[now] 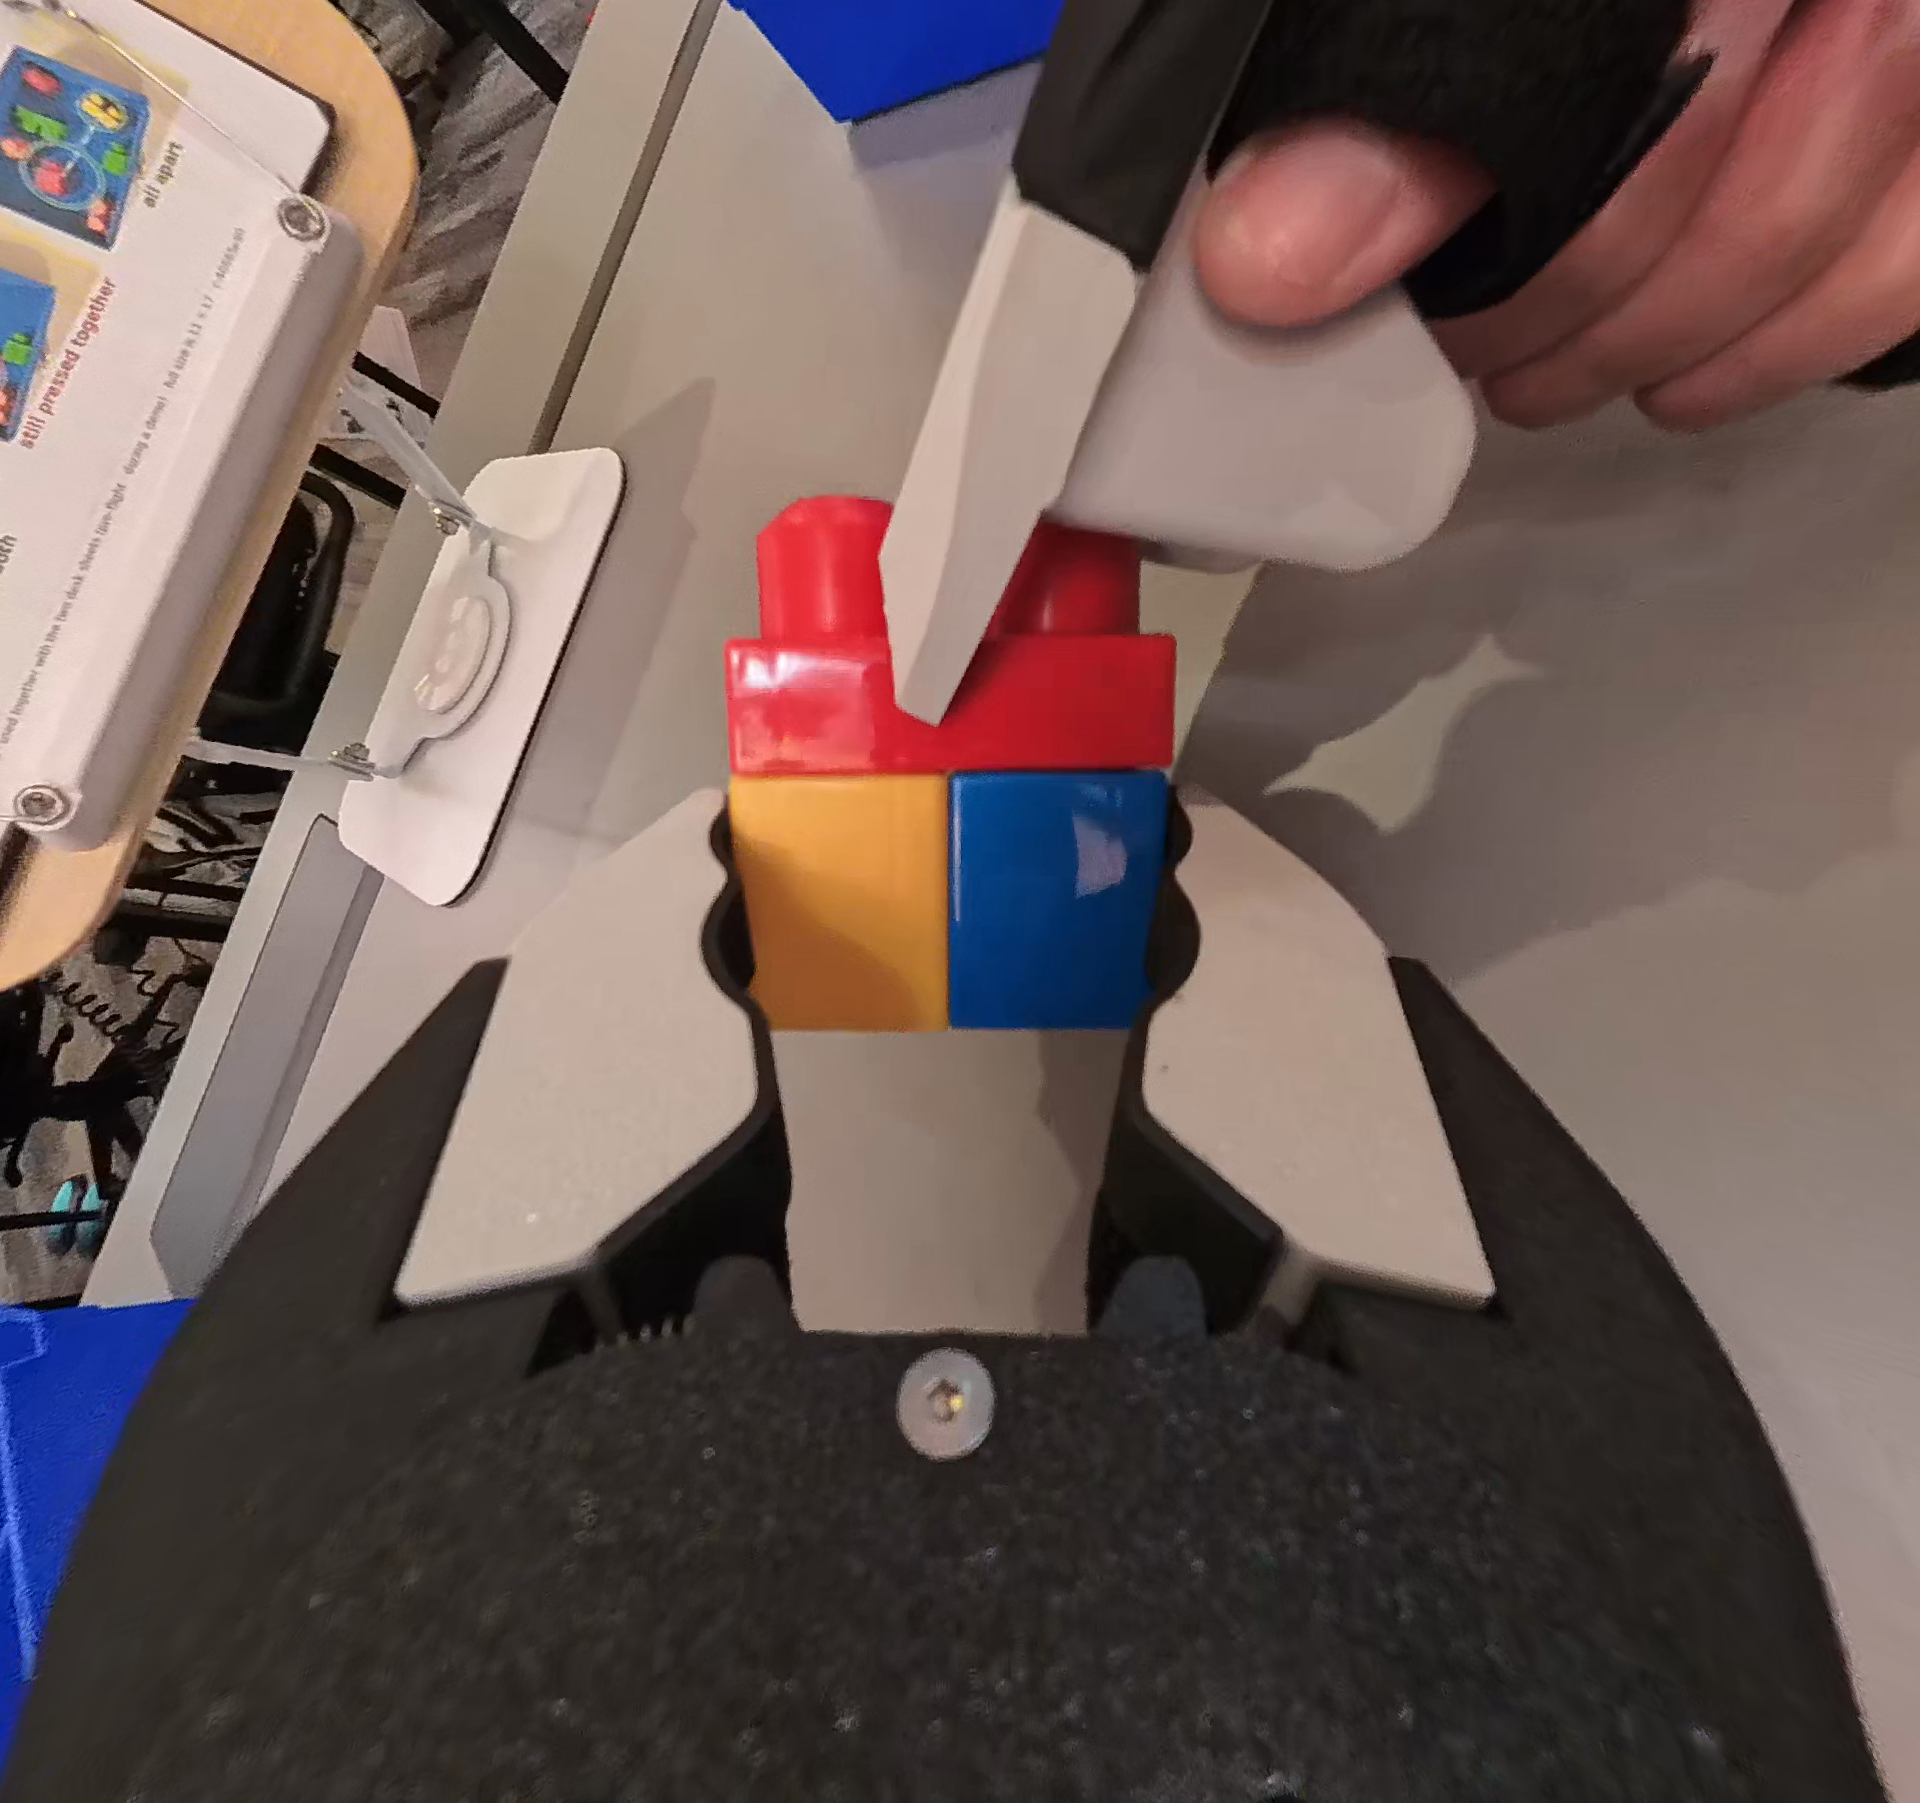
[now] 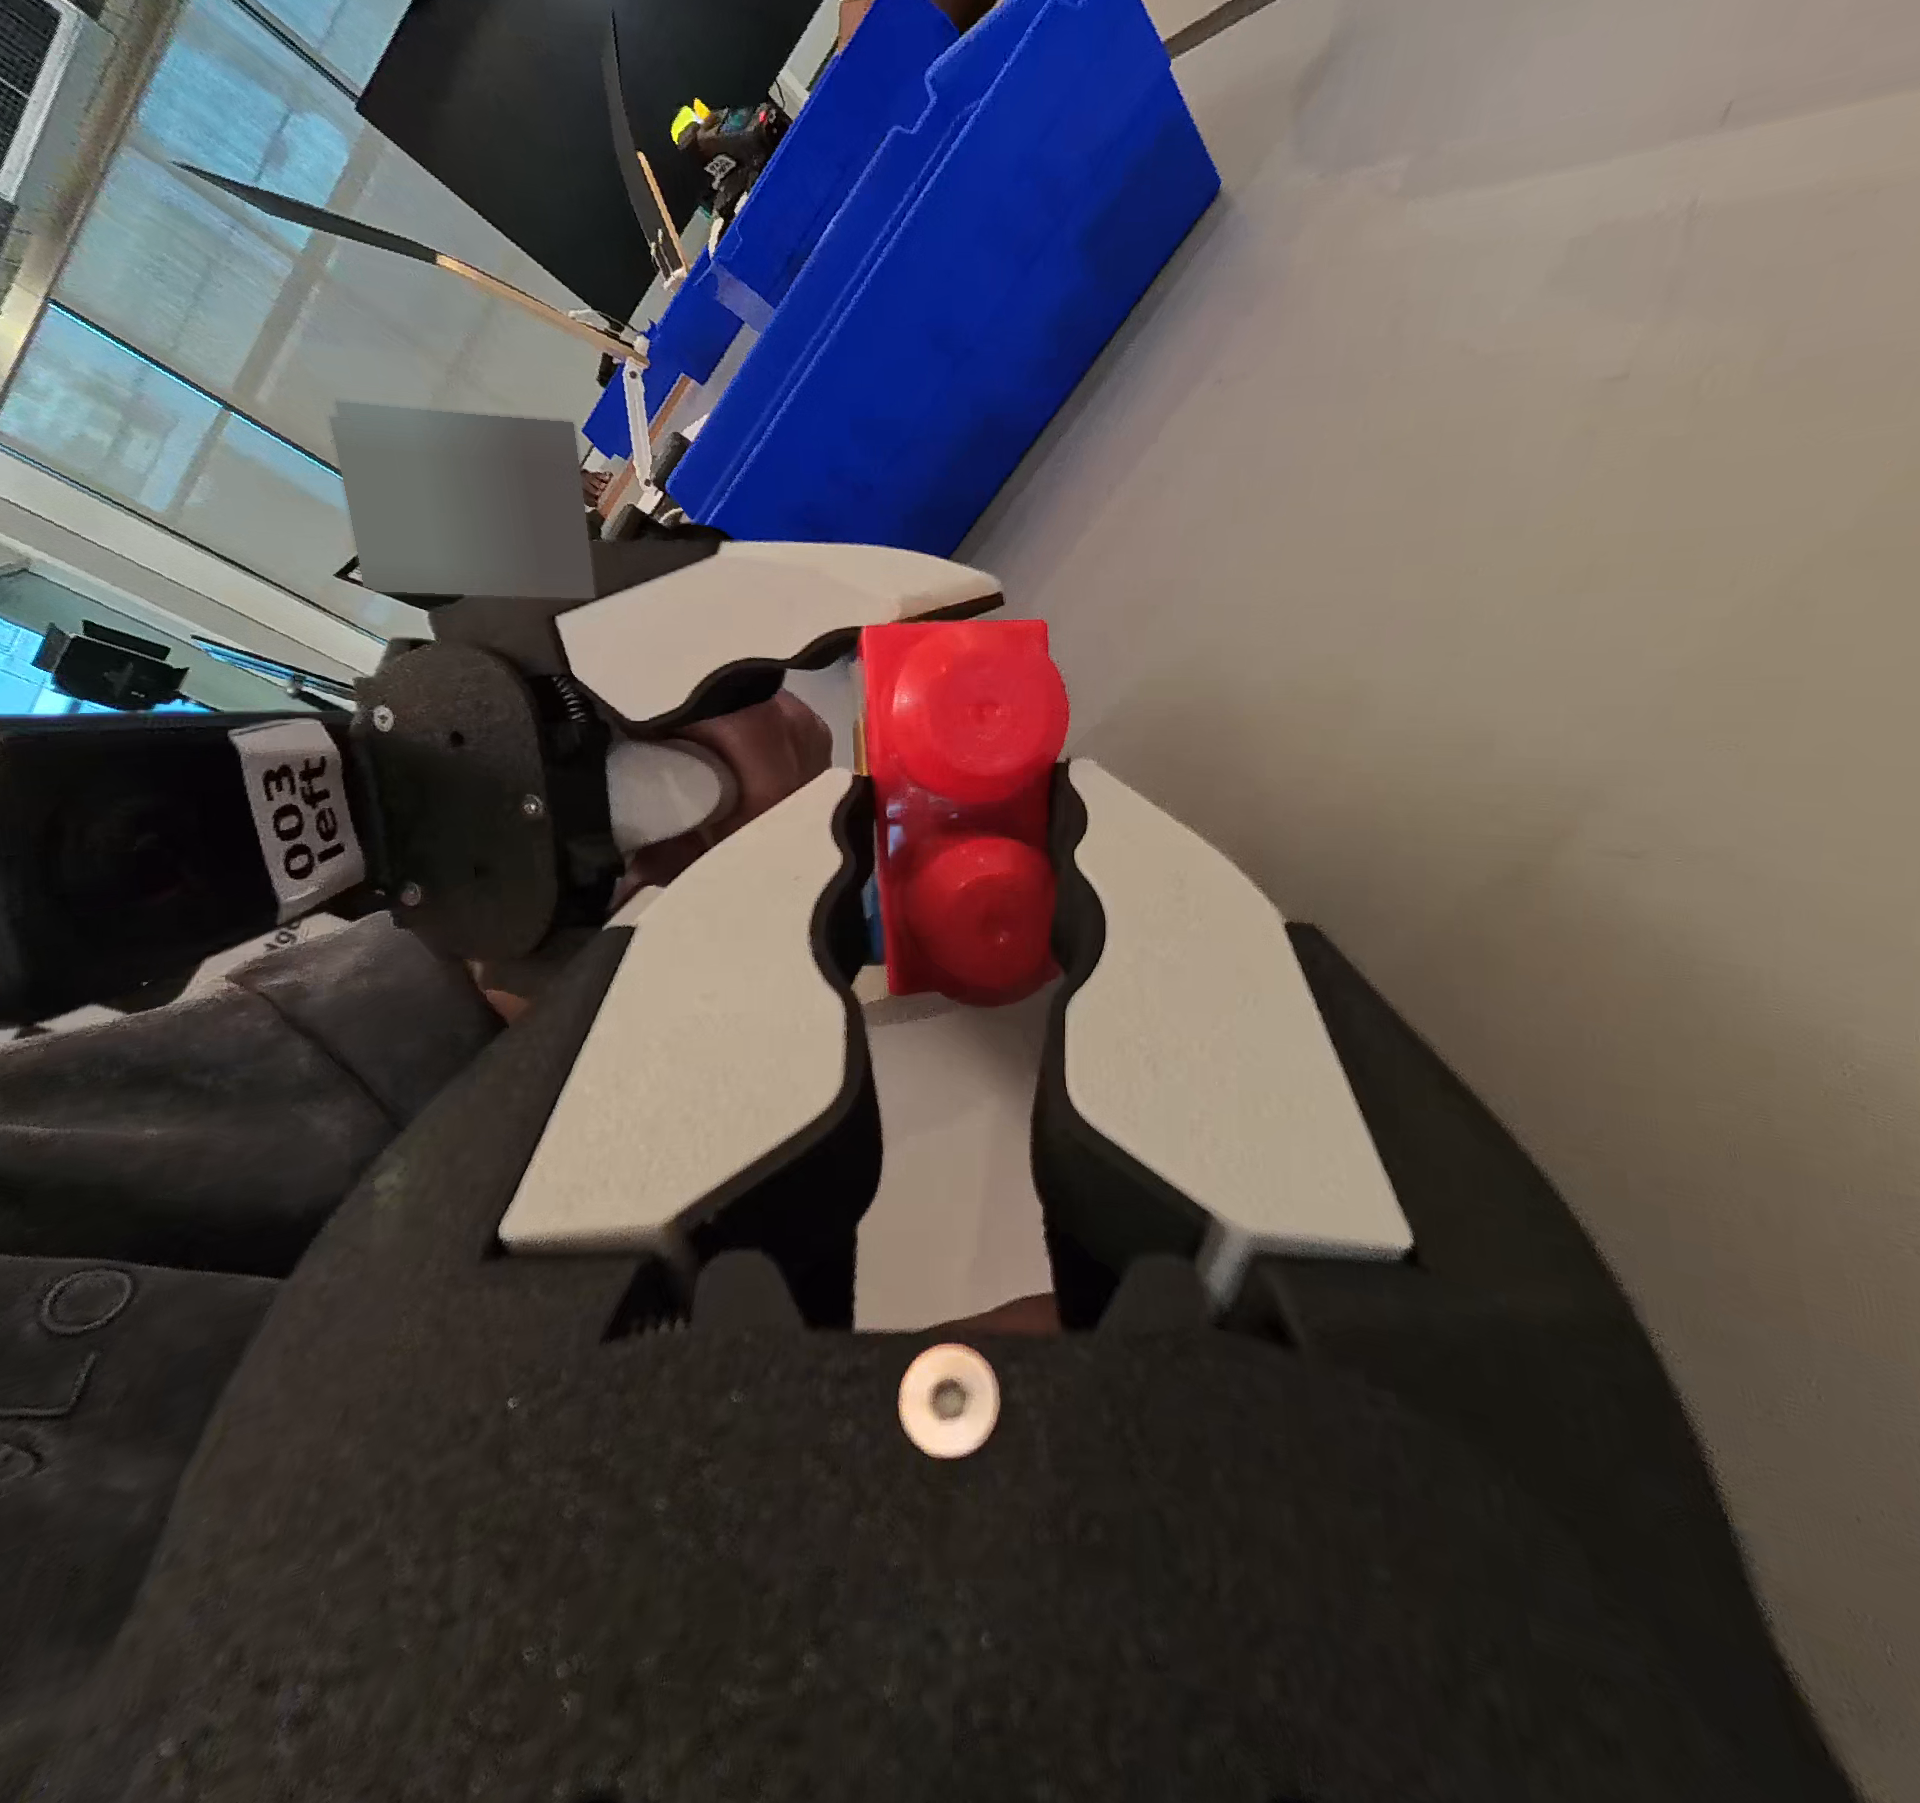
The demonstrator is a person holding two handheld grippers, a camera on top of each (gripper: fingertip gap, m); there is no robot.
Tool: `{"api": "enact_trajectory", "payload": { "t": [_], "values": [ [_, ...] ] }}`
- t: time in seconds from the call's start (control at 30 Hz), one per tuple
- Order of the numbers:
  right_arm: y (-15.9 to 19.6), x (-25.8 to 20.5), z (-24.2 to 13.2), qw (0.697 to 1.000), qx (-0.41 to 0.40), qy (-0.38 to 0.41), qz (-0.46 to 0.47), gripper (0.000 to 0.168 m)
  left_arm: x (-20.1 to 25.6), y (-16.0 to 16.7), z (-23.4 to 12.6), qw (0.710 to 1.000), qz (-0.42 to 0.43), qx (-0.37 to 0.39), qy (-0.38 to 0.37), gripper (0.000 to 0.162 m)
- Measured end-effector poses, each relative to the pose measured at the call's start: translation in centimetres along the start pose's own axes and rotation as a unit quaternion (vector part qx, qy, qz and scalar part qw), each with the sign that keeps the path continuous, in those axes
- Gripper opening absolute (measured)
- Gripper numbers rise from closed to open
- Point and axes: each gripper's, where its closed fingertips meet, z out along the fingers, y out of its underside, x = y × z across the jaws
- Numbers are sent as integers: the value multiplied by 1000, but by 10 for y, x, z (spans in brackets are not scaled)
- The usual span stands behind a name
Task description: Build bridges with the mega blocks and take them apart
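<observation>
Left tongs [image 1: 951,906] clamped on the yellow block [image 1: 842,906] and blue block [image 1: 1055,901], which sit side by side above the grey table [image 1: 1558,818]. Red block [image 1: 1039,704] is pressed across both, studs pointing away; right tongs [image 2: 951,880] are clamped on its sides. Blue bin [image 2: 935,319] stands farther back on the table.

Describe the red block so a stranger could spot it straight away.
Start at the grey table and find the small stack of toy blocks held between the two hand-held grippers. The red block is the top piece, lying across a yellow block and a blue block that stand side by side. It alone is double-width, with two round studs on top.
</observation>
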Motion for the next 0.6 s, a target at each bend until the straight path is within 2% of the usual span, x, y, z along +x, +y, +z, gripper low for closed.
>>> {"api": "enact_trajectory", "payload": {
  "t": [0.17, 0.33, 0.47, 0.6],
  "values": [
    [-7, -1, -3, 1000, 13, -7, -8, 33, -4, -7, 1, 1000, 5, 9, 1, 74],
    [-11, -6, -6, 997, 24, -72, 34, 32, -7, -19, -6, 999, -6, 32, 14, 74],
    [-7, -5, -5, 996, 24, -73, 46, 33, -4, -16, -6, 999, -9, 29, 15, 74],
    [-8, -5, -5, 998, 27, -46, 20, 33, -4, -16, -5, 1000, -11, 26, 7, 74]
  ]
}}
